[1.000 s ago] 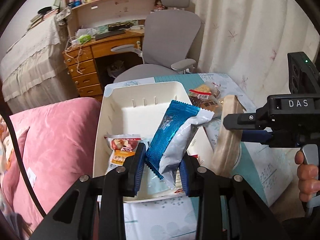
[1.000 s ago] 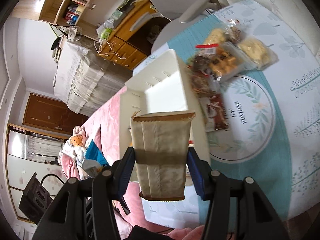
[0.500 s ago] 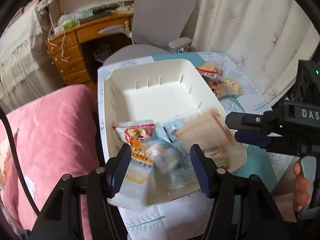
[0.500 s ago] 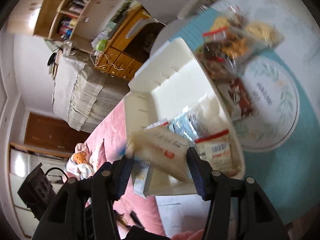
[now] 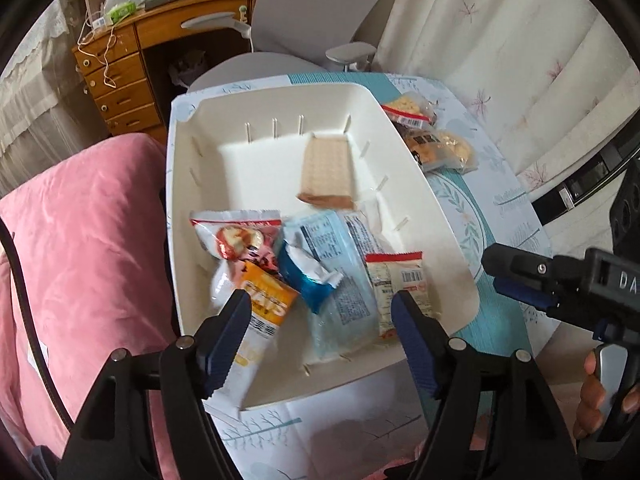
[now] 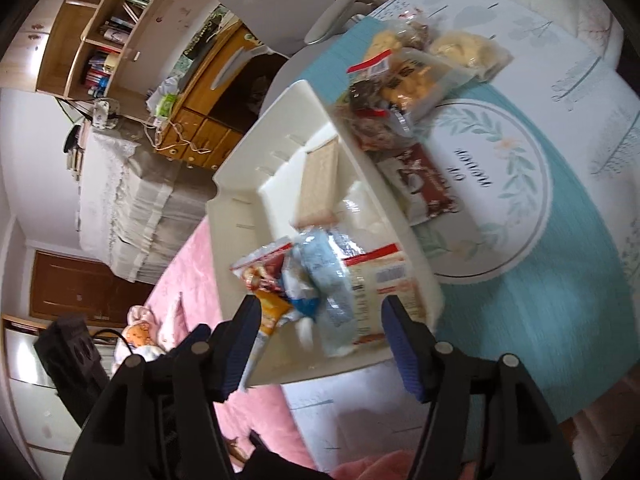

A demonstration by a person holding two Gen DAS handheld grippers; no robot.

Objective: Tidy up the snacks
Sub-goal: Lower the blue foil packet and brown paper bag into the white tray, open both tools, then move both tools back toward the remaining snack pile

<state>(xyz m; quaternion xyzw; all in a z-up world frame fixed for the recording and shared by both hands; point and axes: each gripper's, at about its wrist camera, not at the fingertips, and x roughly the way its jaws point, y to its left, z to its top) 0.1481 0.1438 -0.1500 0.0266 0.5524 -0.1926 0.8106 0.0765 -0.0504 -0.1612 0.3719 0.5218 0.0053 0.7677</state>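
Note:
A white bin (image 5: 404,152) (image 6: 240,184) stands on the table at its left edge. In it lie a tan wafer pack (image 5: 326,170) (image 6: 318,184), a blue-and-white pack (image 5: 310,274), a pale blue pack (image 5: 344,276), a red-and-white pack (image 5: 236,236) and an orange pack (image 5: 266,300). My left gripper (image 5: 322,324) is open and empty above the bin's near end. My right gripper (image 6: 320,338) is open and empty, also above the near end. Loose snack bags (image 5: 436,144) (image 6: 408,76) and a brown pack (image 6: 428,188) lie right of the bin.
The table has a teal and white floral cloth (image 6: 560,240). A pink blanket (image 5: 80,240) lies left of the bin. A grey office chair (image 5: 304,12) and a wooden desk (image 5: 132,60) stand behind. Curtains (image 5: 500,40) hang at the right.
Both grippers have opened. The blue-and-white pack dropped from the left gripper and the tan wafer pack from the right gripper; both now lie in the bin.

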